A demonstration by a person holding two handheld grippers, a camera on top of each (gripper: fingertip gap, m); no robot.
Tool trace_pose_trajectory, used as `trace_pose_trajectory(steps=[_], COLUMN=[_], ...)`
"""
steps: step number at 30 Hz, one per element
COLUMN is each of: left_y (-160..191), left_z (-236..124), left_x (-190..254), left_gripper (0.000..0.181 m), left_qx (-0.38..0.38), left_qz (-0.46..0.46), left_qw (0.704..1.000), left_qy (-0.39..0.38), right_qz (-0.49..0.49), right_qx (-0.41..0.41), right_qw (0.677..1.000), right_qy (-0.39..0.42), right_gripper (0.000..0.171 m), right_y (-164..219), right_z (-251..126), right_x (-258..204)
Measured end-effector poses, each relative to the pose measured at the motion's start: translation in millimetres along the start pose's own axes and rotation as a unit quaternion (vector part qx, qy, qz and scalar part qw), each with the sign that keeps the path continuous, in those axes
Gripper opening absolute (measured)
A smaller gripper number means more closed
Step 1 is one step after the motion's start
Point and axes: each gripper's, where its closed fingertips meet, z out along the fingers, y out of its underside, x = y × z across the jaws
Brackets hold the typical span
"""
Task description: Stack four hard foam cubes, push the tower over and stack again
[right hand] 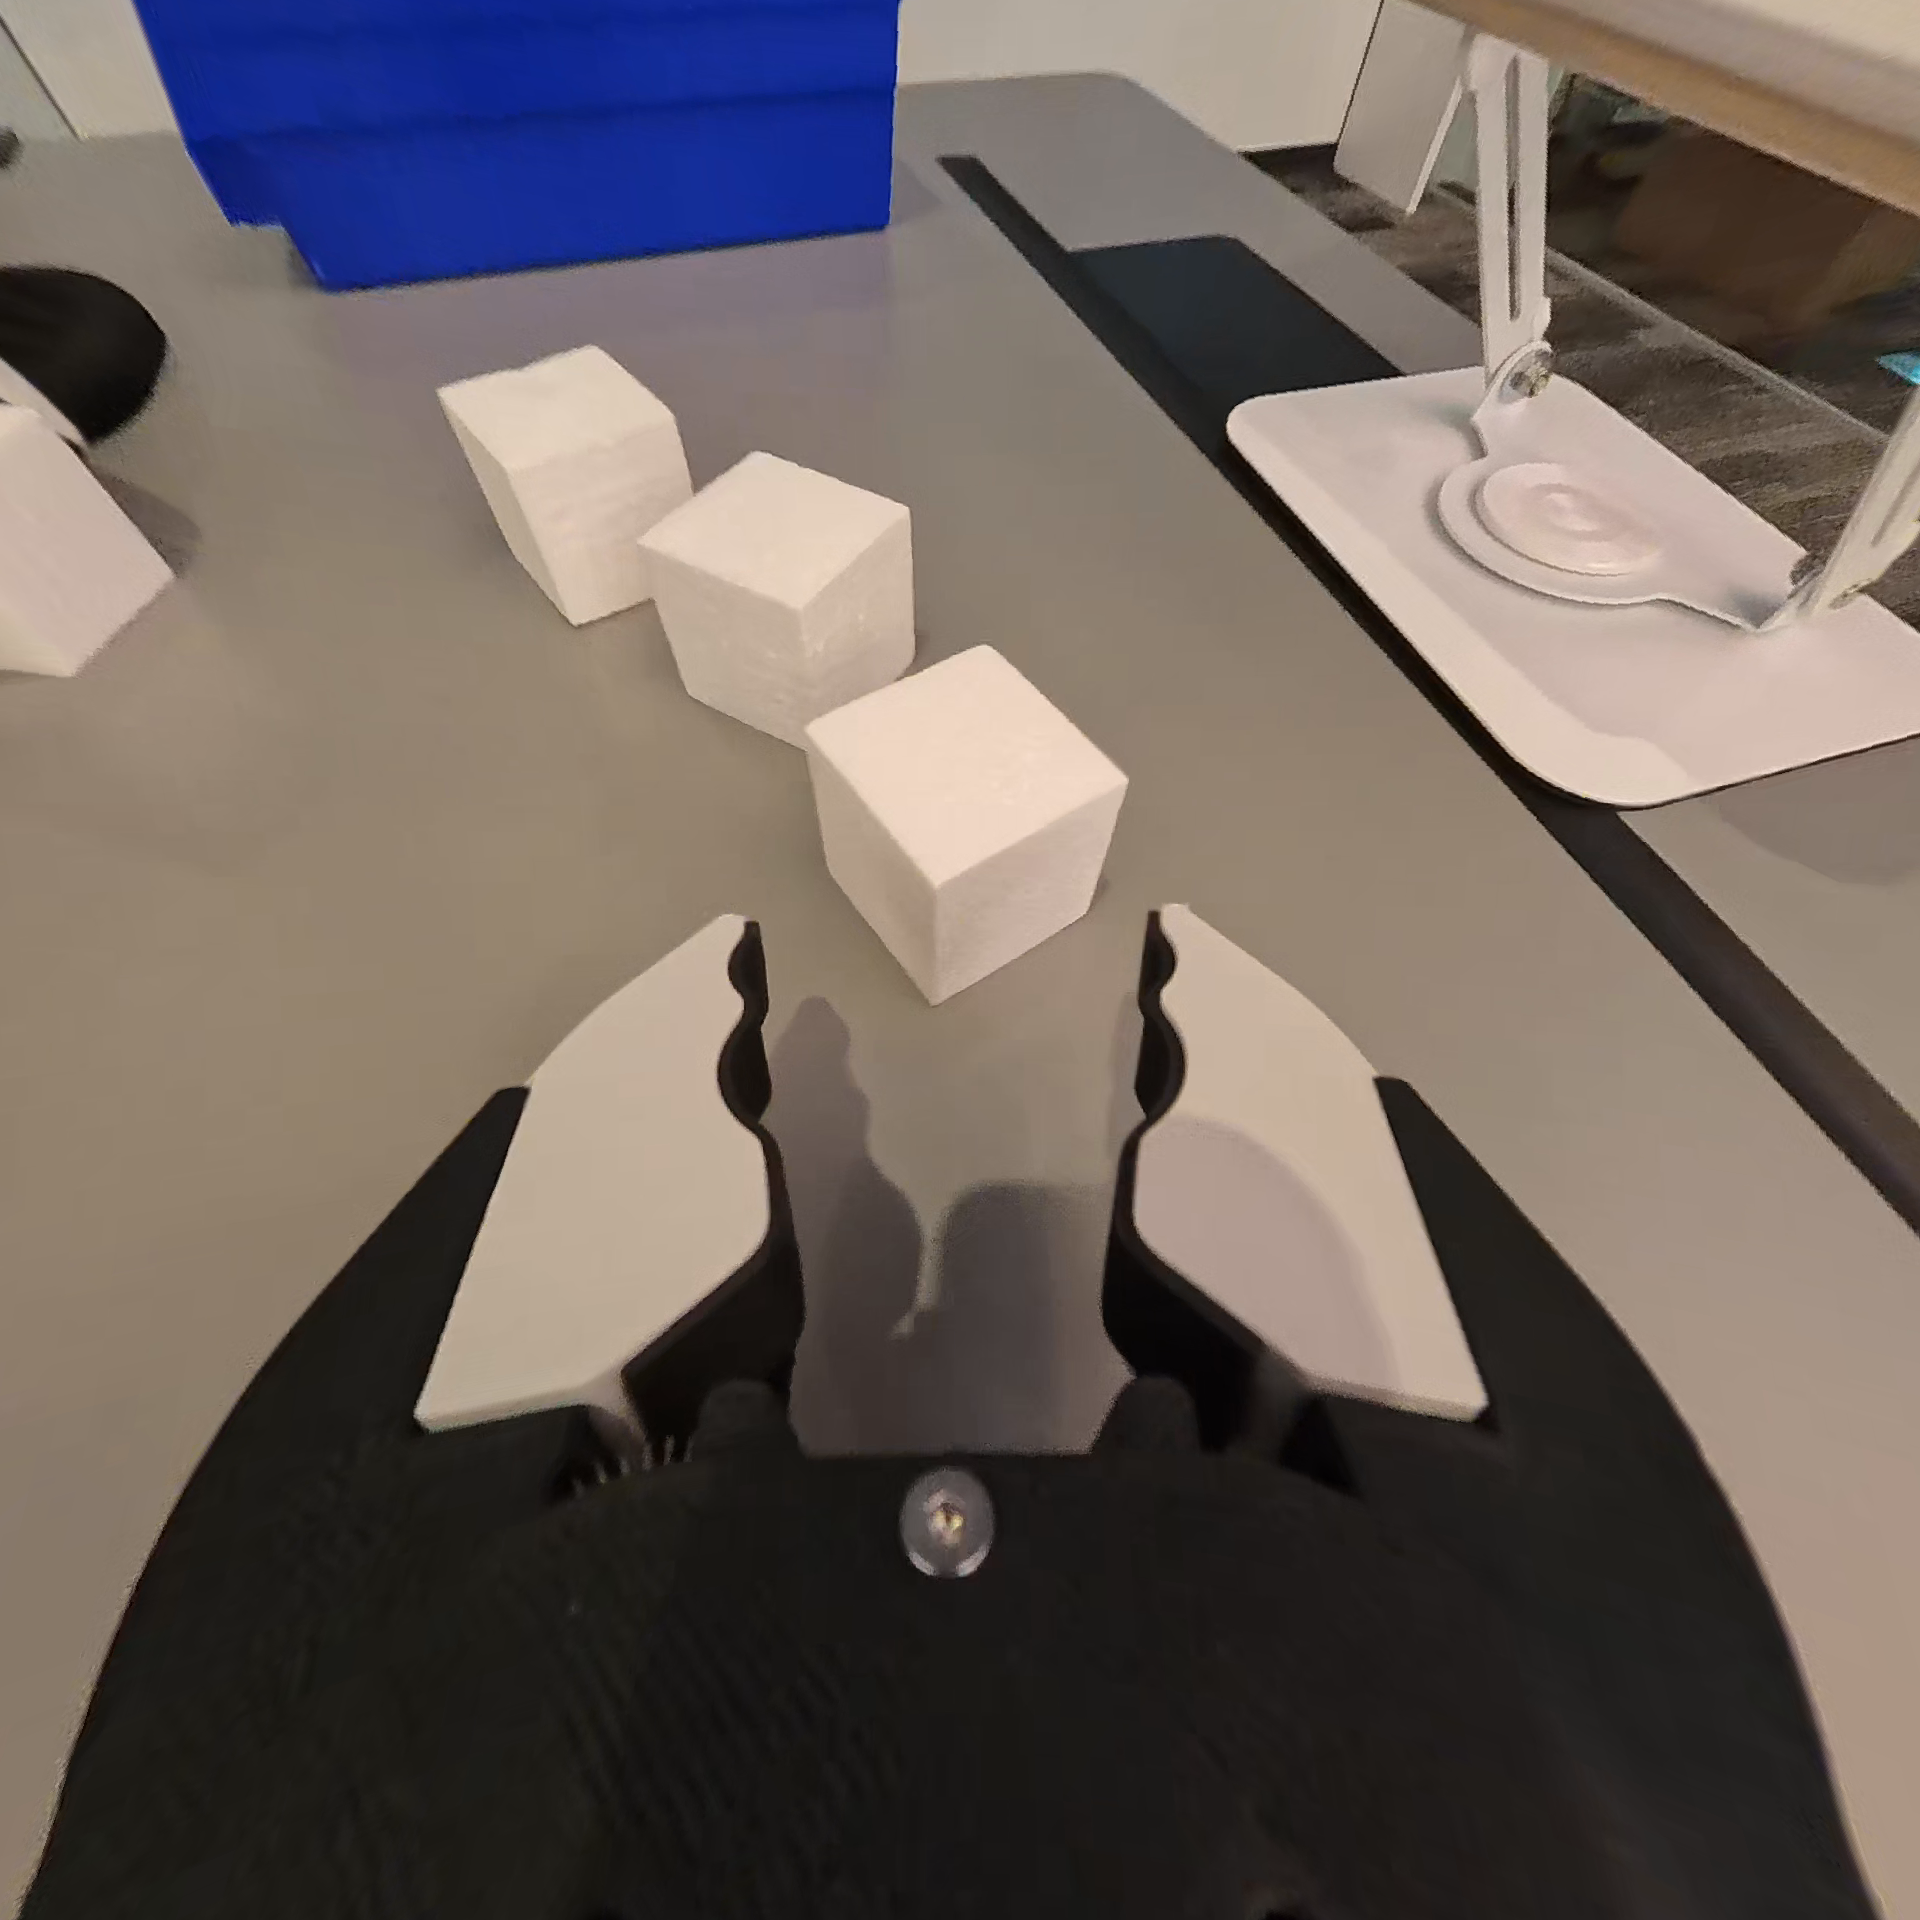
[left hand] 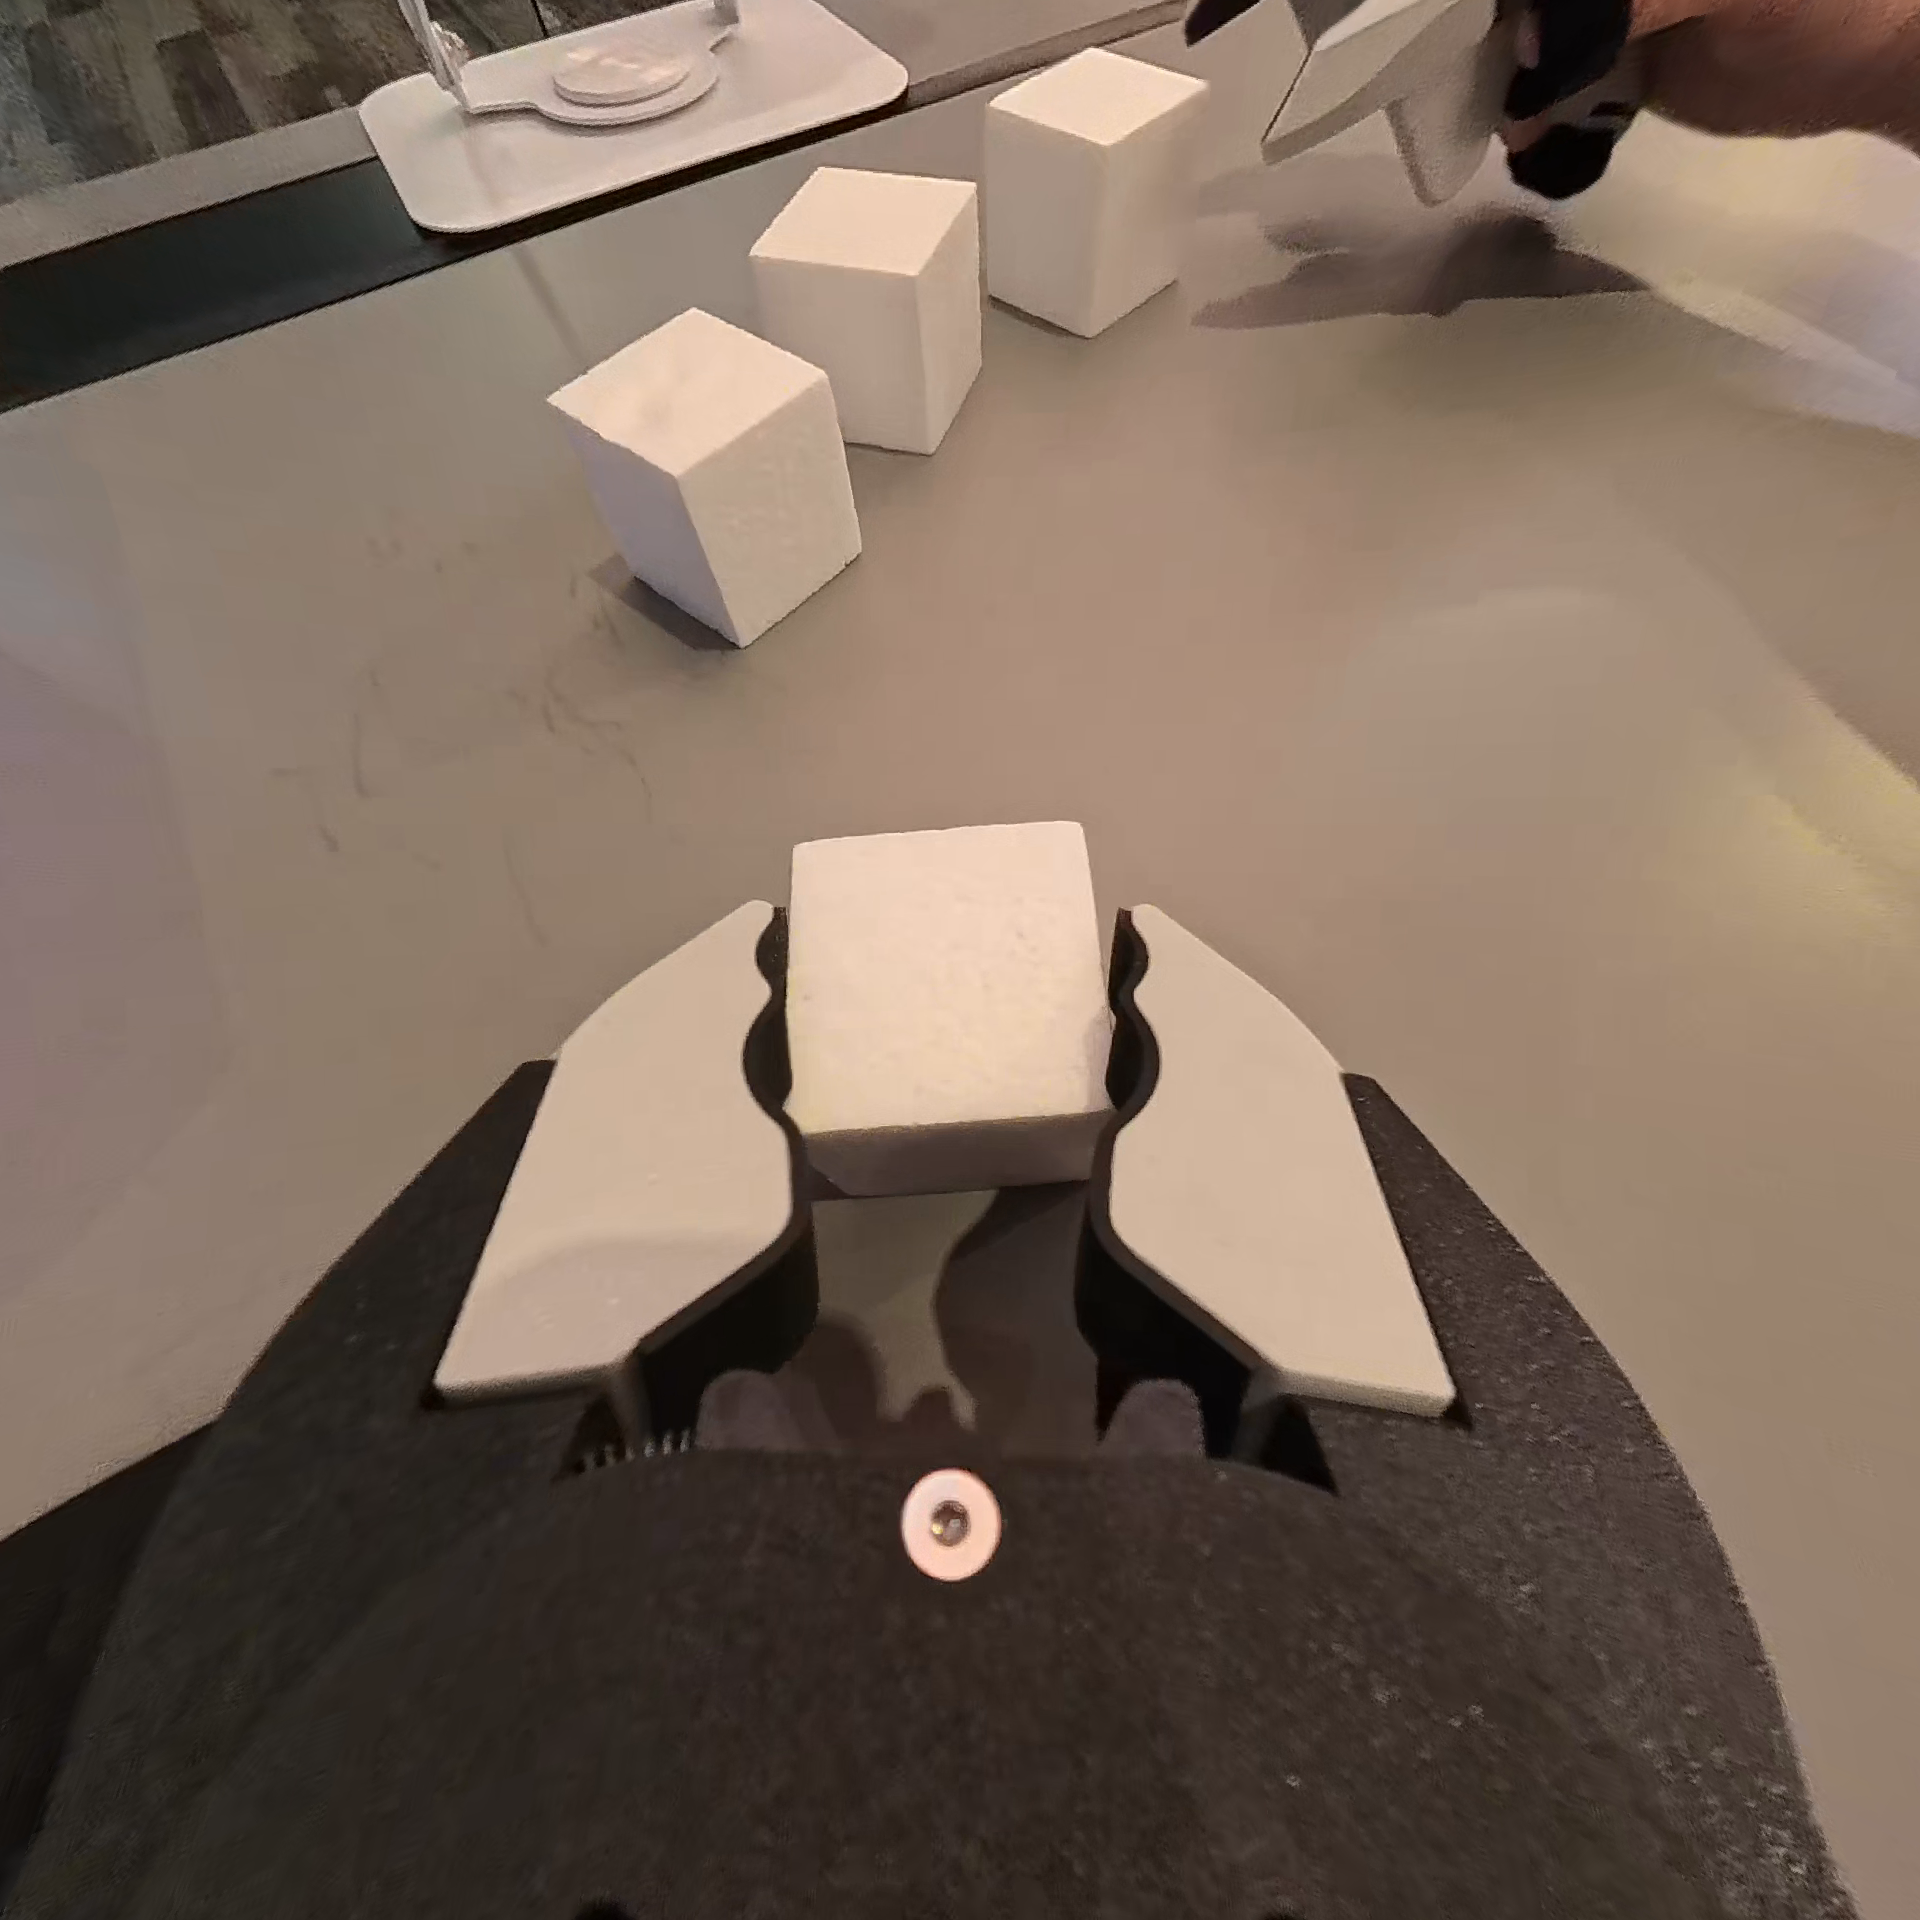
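Left gripper (left hand: 945, 925): your left tongs are clamped on one white foam cube (left hand: 940, 1023), both black inner pads pressed to its side faces. The cube appears lifted slightly off the grey tabletop (left hand: 1351, 831), judging by the shadow beneath it.

Right gripper (right hand: 948, 930): your right tongs are spread wide with nothing between them, pointed at the nearest loose cube (right hand: 961, 831) and held just short of it.

Loose cubes: three lie singly on the tabletop in a diagonal row. In the right wrist view these are the nearest cube, a middle cube (right hand: 784, 613) and a far cube (right hand: 566, 478). Middle and far sit close together; whether they touch cannot be told.

Stack status: no cube rests on another. No tower stands at this moment.

Progress: one cube is picked up; stacking is judged to be at its first step. Which round of stacking this is cannot be determined.

Remaining: place the held cube as a base or on a cube, then add the others until four are stacked.

Surroundings: a blue bin (right hand: 540, 135) sits at the far table edge; a white stand base (right hand: 1558, 644) sits to the right.
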Motion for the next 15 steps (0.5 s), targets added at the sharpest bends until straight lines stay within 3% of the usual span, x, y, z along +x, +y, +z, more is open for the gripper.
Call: trace_pose_trajectory(steps=[5, 8, 11, 15], left_y=[0.8, 2.9, 9.6, 11.5], left_z=[-1.0, 1.1, 7.4, 11.7], left_x=[-6.8, -11.2, -10.2, -10.7], left_gripper=[0.059, 0.083, 0.088, 0.070], left_qx=[0.001, -0.008, -0.037, -0.050], left_qz=[0.002, -0.007, -0.002, 0.003], left_qw=[1.000, 1.000, 0.999, 0.999], left_qy=[-0.003, -0.007, -0.005, -0.013], right_qz=[-0.022, -0.023, -0.041, -0.063], right_qx=[-0.028, -0.028, -0.038, -0.041], right_qw=[0.999, 0.998, 0.996, 0.994], right_qy=[-0.033, -0.058, -0.063, -0.081], right_gripper=[0.070, 0.072, 0.075, 0.081], right_y=[-0.7, -0.8, 1.2, -1.3], right_z=[11.2, 15.9, 19.8, 31.4], right_x=[7.5, 3.4, 2.6, -1.2])
